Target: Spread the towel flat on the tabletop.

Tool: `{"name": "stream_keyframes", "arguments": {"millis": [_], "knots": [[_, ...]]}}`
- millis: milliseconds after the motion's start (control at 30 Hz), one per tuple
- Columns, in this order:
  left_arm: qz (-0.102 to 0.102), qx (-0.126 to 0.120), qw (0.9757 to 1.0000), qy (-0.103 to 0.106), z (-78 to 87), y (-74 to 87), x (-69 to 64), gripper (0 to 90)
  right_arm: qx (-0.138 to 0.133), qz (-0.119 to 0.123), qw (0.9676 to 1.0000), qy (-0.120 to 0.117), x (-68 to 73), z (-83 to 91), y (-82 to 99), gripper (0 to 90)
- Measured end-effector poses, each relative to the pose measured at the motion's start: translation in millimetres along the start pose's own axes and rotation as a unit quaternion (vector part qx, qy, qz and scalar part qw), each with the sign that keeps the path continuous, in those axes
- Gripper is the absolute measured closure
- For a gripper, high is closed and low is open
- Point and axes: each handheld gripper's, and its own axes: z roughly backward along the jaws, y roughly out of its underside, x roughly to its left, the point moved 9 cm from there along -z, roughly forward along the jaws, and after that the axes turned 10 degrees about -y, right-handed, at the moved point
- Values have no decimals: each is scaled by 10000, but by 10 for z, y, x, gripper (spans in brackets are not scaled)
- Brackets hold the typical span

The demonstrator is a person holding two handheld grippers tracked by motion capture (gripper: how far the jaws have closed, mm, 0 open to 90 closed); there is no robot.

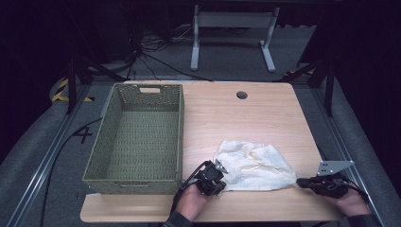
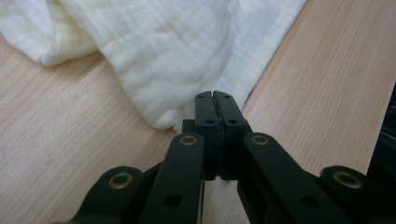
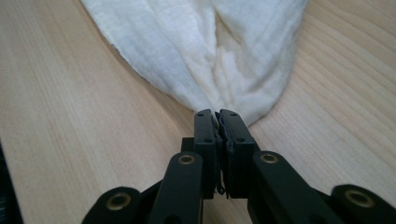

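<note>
Left hand-held gripper (image 1: 213, 181) was clamped on the near-left corner of the cloth (image 1: 255, 164); right hand-held gripper (image 1: 302, 182) pinched its near-right corner. The cream, crumpled cloth lay on the table (image 1: 265, 111), bare wood beyond it, green woven basket (image 1: 142, 130) just left.

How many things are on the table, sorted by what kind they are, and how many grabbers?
Crumpled cream cloth: 1
Green woven rectangular basket: 1
Black two-jaw grippers, the left gripper and the right gripper, each pinching an edge of the cloth: 2
Total: 4 things on the light wooden table
</note>
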Motion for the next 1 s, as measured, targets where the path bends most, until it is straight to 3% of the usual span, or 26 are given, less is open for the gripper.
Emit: {"name": "stream_keyframes", "arguments": {"millis": [167,233,367,533,933,1000], "knots": [[46,50,10000,-12,25,35,5,896,-157,12,9999,-64,28,60,10,810],[60,54,10000,-18,30,41,9,897,-437,-10,9990,-51,12,123,-50,838],[73,53,10000,-17,28,41,9,897,-506,-17,9987,-15,-6,125,-89,859],[55,57,10000,-10,29,44,12,897,-86,-15,9997,-232,37,-41,-13,888],[96,96,9998,112,120,204,-83,898,122,93,9986,-513,189,-75,39,892],[85,104,9998,156,154,267,-140,898,187,200,9975,-654,278,-81,59,893]]}}
